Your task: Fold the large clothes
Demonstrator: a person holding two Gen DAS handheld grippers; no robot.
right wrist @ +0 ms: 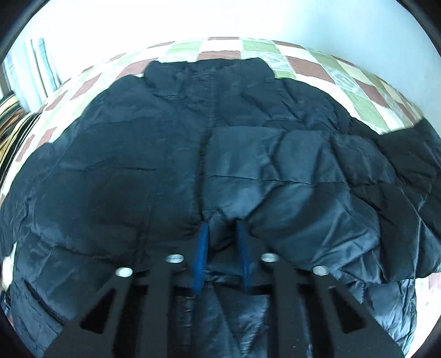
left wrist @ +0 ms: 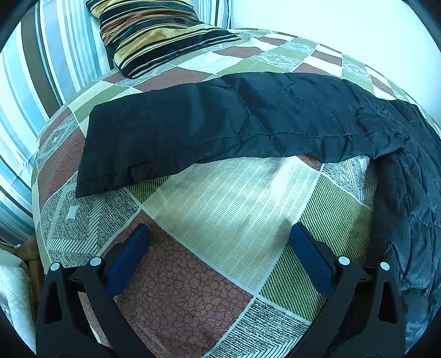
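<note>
A dark navy quilted jacket [right wrist: 132, 165] lies spread over the patchwork bedspread [left wrist: 234, 209]. In the left wrist view one long sleeve [left wrist: 220, 124] stretches across the bed from left to right, and the jacket body hangs at the right edge. My left gripper [left wrist: 219, 228] hovers open over bare bedspread, short of the sleeve, with nothing between its blue pads [left wrist: 129, 256]. In the right wrist view the other sleeve [right wrist: 303, 179] is folded over the jacket's front. My right gripper [right wrist: 222, 228] points down into the jacket, its jaws narrow, with a fold of the sleeve's end pinched between them.
A striped black and gold pillow [left wrist: 160, 33] rests at the head of the bed, beside a striped curtain [left wrist: 33, 82]. A pale wall [left wrist: 344, 22] runs behind the bed. The bedspread [right wrist: 358, 91] shows beyond the jacket's collar.
</note>
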